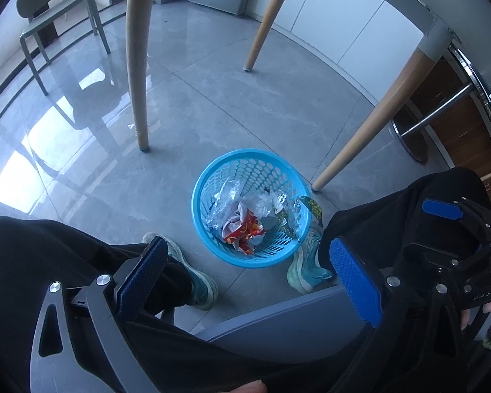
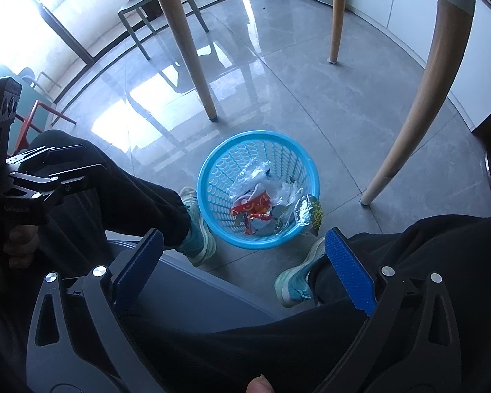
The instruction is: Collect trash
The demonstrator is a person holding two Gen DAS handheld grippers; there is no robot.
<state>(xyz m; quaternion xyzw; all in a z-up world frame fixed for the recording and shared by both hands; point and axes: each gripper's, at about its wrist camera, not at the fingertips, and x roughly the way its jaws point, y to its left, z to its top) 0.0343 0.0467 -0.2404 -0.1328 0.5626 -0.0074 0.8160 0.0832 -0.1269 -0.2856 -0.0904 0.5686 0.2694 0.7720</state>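
— Blue basket [image 1: 222, 255]: position, contents?
— Upright on the floor ahead of both sets of jaws, mouth up, between two shoes [image 2: 196, 229]. Crumpled wrappers [image 1: 245, 229] inside; one foil wrapper [image 2: 312, 214] overhangs the rim.
— Grippers?
— Left gripper [image 1: 248, 278] and right gripper [image 2: 245, 255]: jaws wide apart, empty. Table legs [image 1: 137, 65] stand beyond; wrapper print illegible.

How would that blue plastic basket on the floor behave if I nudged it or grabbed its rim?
The blue basket looks like thin perforated plastic, so probably light. It holds only crumpled wrappers, so a nudge would likely slide it across the glossy tile floor rather than tip it. A green wrapper drapes over the rim and might fall out if jostled.
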